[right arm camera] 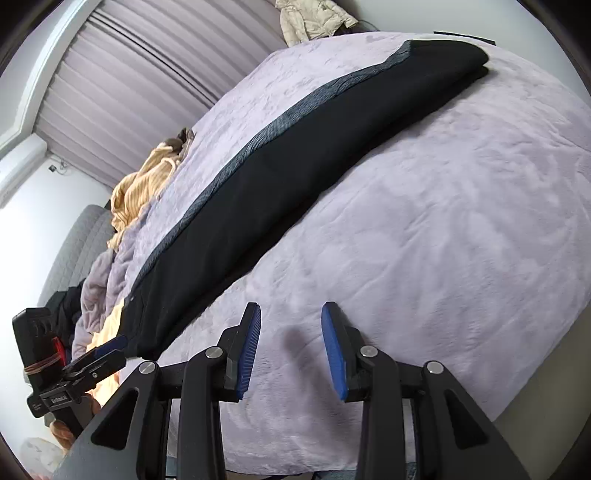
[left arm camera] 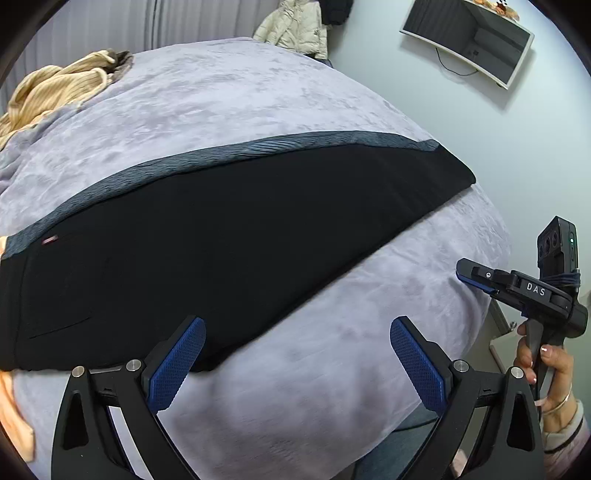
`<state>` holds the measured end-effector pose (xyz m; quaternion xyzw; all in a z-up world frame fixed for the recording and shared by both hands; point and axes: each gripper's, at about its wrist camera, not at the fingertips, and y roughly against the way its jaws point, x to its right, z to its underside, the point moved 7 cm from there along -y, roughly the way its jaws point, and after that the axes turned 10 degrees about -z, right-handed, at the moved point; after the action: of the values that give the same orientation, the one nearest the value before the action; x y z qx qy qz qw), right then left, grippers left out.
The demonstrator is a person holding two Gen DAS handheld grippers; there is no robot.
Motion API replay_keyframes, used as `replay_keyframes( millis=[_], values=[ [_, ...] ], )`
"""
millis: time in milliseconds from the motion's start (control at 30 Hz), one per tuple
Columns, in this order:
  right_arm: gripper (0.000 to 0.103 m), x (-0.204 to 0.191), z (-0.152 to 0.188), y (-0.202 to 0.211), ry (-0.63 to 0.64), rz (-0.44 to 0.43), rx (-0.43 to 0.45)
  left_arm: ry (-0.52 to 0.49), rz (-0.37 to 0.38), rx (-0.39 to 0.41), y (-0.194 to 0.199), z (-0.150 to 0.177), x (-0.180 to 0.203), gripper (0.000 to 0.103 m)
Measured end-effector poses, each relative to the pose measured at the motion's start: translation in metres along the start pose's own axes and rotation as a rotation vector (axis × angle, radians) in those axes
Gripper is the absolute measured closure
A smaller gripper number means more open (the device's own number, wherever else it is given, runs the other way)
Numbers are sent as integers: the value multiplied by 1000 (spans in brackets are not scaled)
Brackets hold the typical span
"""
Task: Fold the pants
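Black pants [left arm camera: 221,229] lie folded lengthwise on the lilac blanket [left arm camera: 332,369], a grey-blue band running along their far edge. My left gripper [left arm camera: 298,325] hovers over the near edge of the pants at their wide end, jaws wide open and empty. In the right wrist view the pants [right arm camera: 295,147] stretch away toward the far corner of the bed. My right gripper [right arm camera: 291,314] is over bare blanket [right arm camera: 443,221] beside them, open with nothing between its pads. A hand holds the right gripper [left arm camera: 469,273] at the bed's right side. The left gripper [right arm camera: 110,349] shows near the pants' waist end.
A crumpled yellow ribbed garment [left arm camera: 55,85] lies at the far side of the bed, also in the right wrist view as the yellow garment [right arm camera: 140,192]. A cream jacket [left arm camera: 295,26] hangs beyond the bed. A monitor [left arm camera: 469,40] is on the wall. Curtains [right arm camera: 129,74] stand behind.
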<state>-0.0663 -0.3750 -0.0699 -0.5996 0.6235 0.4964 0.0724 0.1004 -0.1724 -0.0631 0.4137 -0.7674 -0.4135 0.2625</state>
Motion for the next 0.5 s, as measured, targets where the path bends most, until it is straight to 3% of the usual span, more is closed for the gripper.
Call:
replay_keyframes(
  millis=[267, 500],
  values=[
    [65, 35, -28, 36, -60, -25, 111, -48, -50, -6, -22, -26, 43, 2],
    [58, 77, -85, 52, -136, 9, 220, -23, -99, -20, -55, -56, 72, 2]
  ],
)
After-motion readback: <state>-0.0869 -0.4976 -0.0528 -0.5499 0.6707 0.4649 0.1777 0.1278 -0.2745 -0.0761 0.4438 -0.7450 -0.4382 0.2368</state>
